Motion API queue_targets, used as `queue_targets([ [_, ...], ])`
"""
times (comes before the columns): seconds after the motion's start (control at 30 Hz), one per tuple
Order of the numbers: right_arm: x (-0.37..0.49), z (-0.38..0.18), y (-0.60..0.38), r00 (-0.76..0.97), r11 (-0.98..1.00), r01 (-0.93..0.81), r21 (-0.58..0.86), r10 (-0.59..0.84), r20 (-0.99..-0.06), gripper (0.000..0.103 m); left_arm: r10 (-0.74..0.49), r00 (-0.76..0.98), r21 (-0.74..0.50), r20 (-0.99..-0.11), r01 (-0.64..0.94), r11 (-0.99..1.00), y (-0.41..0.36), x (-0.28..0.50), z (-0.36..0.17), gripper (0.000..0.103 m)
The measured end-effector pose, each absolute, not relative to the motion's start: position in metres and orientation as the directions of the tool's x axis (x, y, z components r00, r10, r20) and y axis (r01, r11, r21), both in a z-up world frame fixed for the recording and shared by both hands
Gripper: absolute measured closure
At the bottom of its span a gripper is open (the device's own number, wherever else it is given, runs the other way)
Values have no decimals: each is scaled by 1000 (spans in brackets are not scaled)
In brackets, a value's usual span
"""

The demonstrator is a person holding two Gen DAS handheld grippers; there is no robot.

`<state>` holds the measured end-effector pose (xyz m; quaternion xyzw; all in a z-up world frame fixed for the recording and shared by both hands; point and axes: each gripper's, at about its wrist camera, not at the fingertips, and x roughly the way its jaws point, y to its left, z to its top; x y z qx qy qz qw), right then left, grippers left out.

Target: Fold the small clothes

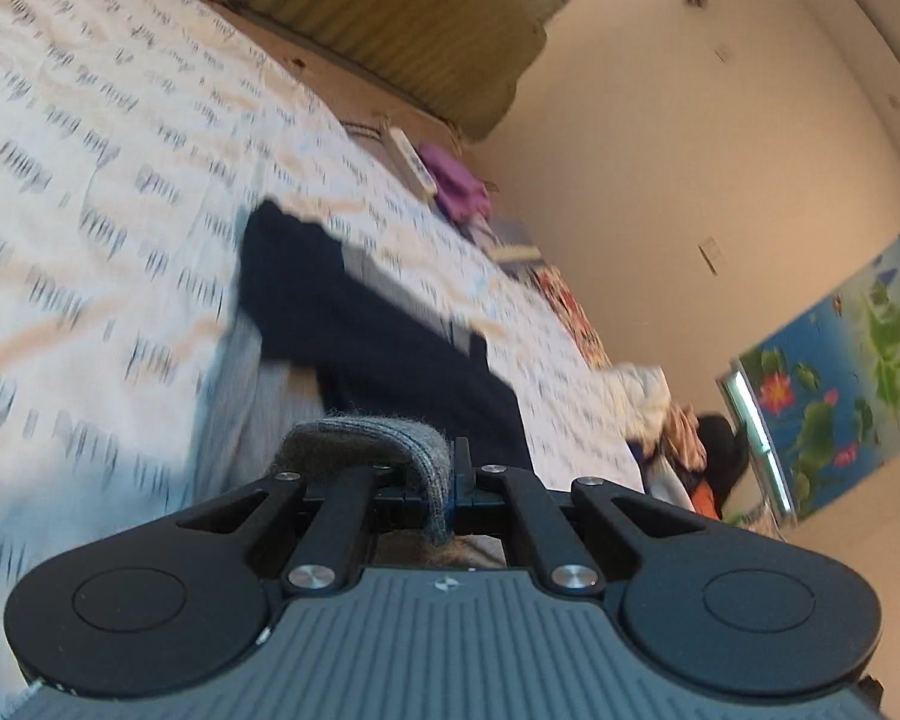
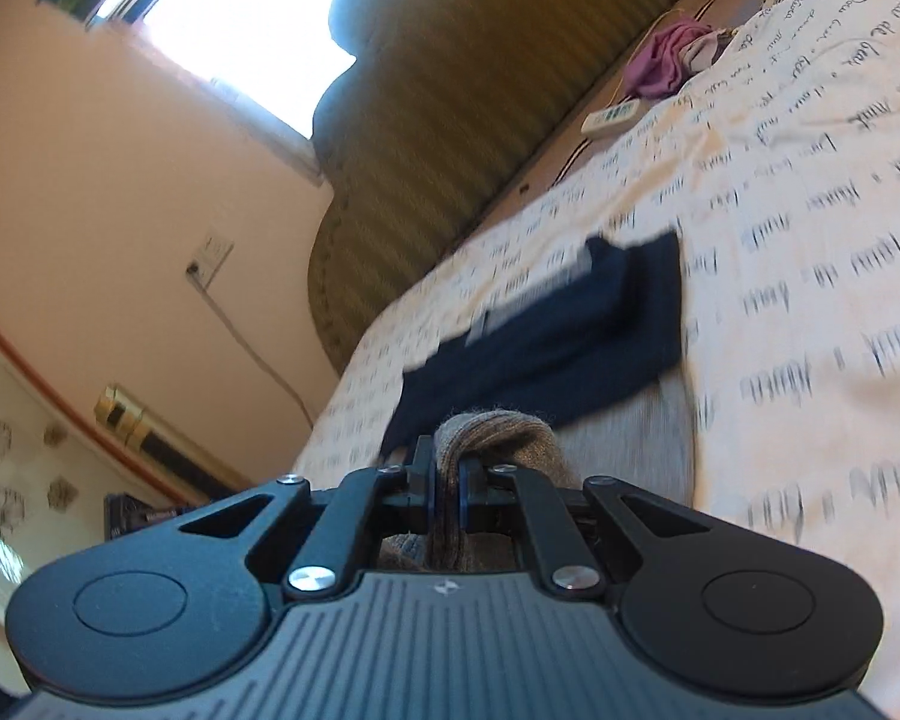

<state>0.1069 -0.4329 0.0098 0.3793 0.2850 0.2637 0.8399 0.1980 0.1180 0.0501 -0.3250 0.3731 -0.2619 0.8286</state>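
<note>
Both grippers, left [image 1: 447, 480] and right [image 2: 447, 480], jaws clamped on grey knit [image 1: 360, 438], mostly hidden.

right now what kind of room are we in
Most likely a bedroom in a home: clothes are being folded on a bed with a script-printed sheet, a padded striped headboard stands behind it, and a remote control and a purple garment lie near the edge.

hand-held gripper [image 2: 447, 489] pinching brown sock [image 2: 498, 438]
</note>
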Motion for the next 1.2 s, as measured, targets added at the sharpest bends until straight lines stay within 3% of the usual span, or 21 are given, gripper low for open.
queue_targets([
  [0.2,224,7,-442,736,569,-168,805,616,-281,97,-589,644,-652,-488,180,737,89,307,50,100],
  [0.4,307,-45,-448,745,587,17,810,533,-402,96,-481,658,-604,-580,50,796,72,380,7,100],
  [0.53,323,-82,-442,749,518,116,848,515,-417,91,-449,649,-614,-614,-35,789,77,393,-14,85],
  [0.57,322,-85,-441,757,504,116,856,513,-404,90,-445,656,-618,-610,-42,785,80,393,-12,70],
  [0.6,321,-86,-440,765,502,117,857,505,-400,89,-434,671,-621,-601,-51,782,84,390,-7,48],
  [0.7,307,-67,-443,826,569,121,813,396,-400,87,-323,792,-616,-518,-84,783,97,369,20,17],
  [0.8,283,-36,-441,910,656,109,747,236,-340,75,-238,857,-519,-457,-40,854,81,346,43,16],
  [0.87,276,-23,-427,915,692,71,719,241,-322,64,-186,873,-371,-450,6,929,44,333,47,16],
  [0.93,278,-16,-393,888,790,22,613,267,-375,53,-160,878,-213,-451,68,975,-1,325,40,15],
  [1.03,286,-20,-336,865,904,-47,425,249,-435,52,-128,845,-34,-519,129,991,-62,324,14,14],
  [1.2,312,-53,-312,793,942,17,336,192,-578,53,-60,729,89,-682,164,983,-97,335,-35,11],
])
